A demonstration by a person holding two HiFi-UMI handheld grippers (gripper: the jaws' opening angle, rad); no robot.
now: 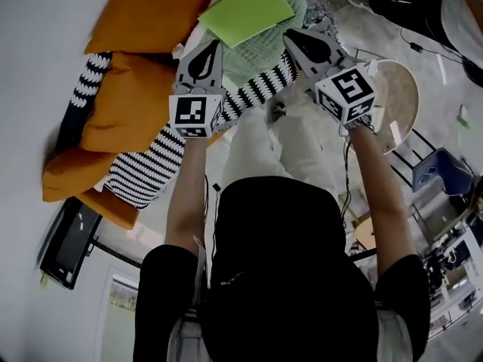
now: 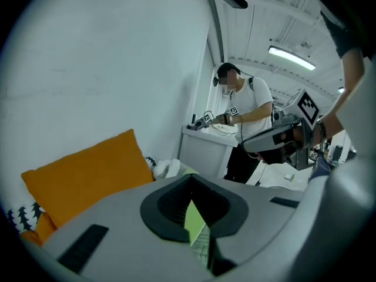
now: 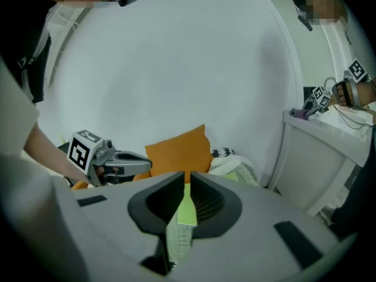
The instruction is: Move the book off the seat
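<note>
Inspector: White wall [image 3: 176, 69] behind, cushions heaped on the seat [image 1: 253, 149] — where does the book lie?

Clerk: The green book [image 1: 245, 10] lies flat, cover up, on a pale knitted throw [image 1: 260, 55] at the far end of the seat, beside the orange cushions [image 1: 143, 29]. Nothing rests on it. It tops the pile, so I judge it free to lift.

Inspector: And the tools?

Clerk: The left hand-held gripper [image 1: 211, 49] and the right hand-held gripper [image 1: 294, 40] both point toward the book from its near side, short of it and touching nothing. A striped cushion [image 1: 147, 168] runs beneath them. Each has its jaws brought together with nothing in them. In each gripper view only a sliver of green cover shows through the slit between the jaws.

Inspector: Why held so?

Clerk: My reading is an approach, not yet a grasp. The book sits on each gripper's line, which suggests aiming. The jaws must part before either can take an edge. The book is thin and the throw soft — a jaw could pinch knit along with the cover.
</note>
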